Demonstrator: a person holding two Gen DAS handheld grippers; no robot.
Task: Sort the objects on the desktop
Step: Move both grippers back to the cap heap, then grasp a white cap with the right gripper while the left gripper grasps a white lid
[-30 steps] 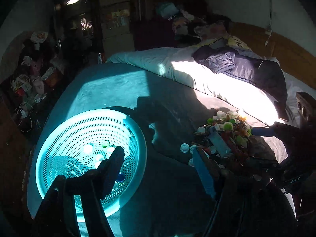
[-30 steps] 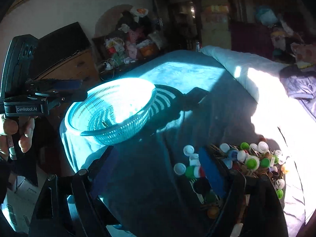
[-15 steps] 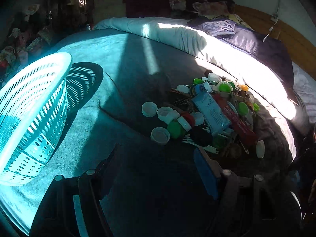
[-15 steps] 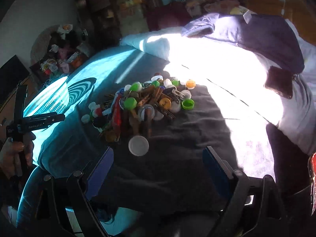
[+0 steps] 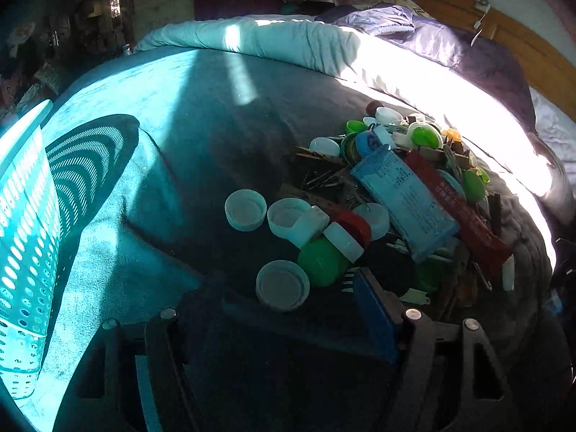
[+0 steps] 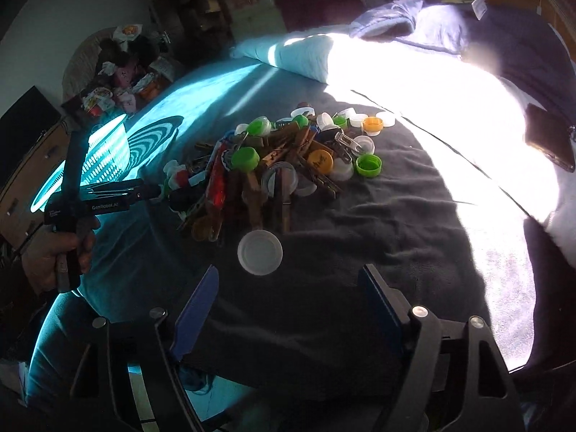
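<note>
Grippers at the cap pile on the bed

Left gripper [image 5: 288,298] spread around a white cap [image 5: 282,285]; right gripper [image 6: 288,309] spread, empty, another white cap [image 6: 260,252] just ahead.

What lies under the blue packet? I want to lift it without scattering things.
The blue packet rests on a white cap and thin sticks, beside the red packet. Whatever lies beneath its middle is covered.

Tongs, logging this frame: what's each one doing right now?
Left tongs: open, holding nothing, by a white cap.
Right tongs: open, holding nothing.
</note>
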